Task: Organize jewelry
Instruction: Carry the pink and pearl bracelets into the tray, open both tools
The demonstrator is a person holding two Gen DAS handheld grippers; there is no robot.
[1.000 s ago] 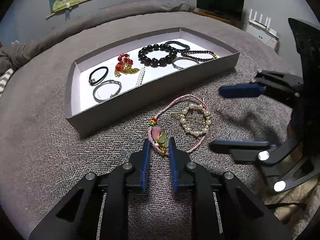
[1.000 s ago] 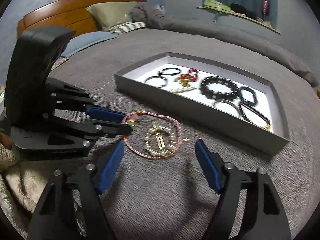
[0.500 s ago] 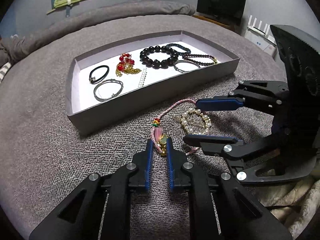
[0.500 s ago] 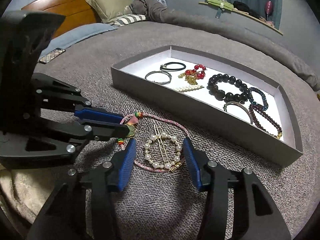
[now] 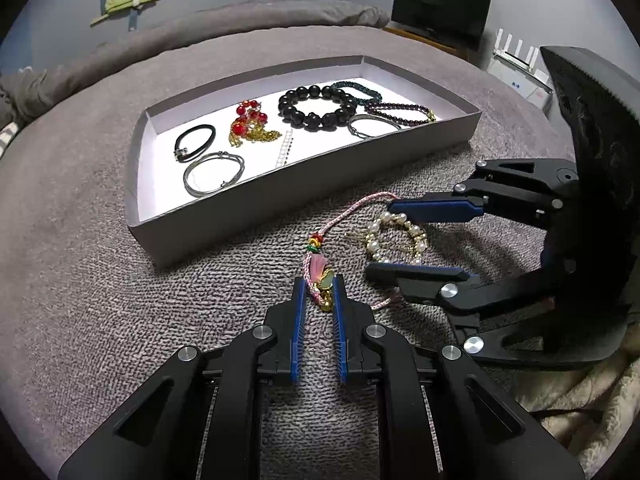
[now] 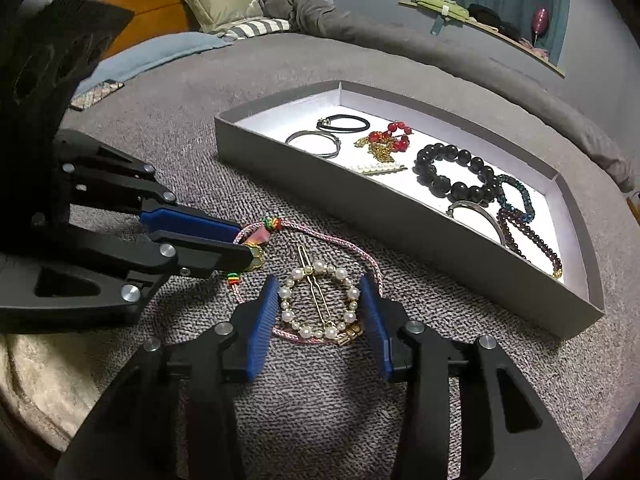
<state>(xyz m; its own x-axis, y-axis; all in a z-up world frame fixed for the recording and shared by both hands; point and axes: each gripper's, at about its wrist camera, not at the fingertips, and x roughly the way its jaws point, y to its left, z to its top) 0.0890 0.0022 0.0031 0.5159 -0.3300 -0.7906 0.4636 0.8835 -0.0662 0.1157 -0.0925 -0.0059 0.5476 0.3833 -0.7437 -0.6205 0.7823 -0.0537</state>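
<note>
A pink cord bracelet with a green and gold charm (image 5: 322, 280) lies on the grey bed cover. My left gripper (image 5: 318, 286) is shut on the charm; it also shows in the right wrist view (image 6: 246, 246). A round pearl hair clip (image 6: 318, 300) lies inside the cord loop. My right gripper (image 6: 320, 296) is open with one finger on each side of the pearl clip; it also shows in the left wrist view (image 5: 384, 236). A grey tray (image 5: 280, 192) just beyond holds several bracelets and clips.
The tray's near wall (image 6: 360, 216) stands close behind the loose jewelry. A beige blanket (image 6: 36, 376) lies at the bed's near side. Pillows and a wooden headboard (image 6: 160, 0) are far back. A TV (image 5: 440, 8) stands past the bed.
My right gripper has moved in over the pearl clip and narrowed around it. My left gripper has closed tighter on the charm and stayed in place.
</note>
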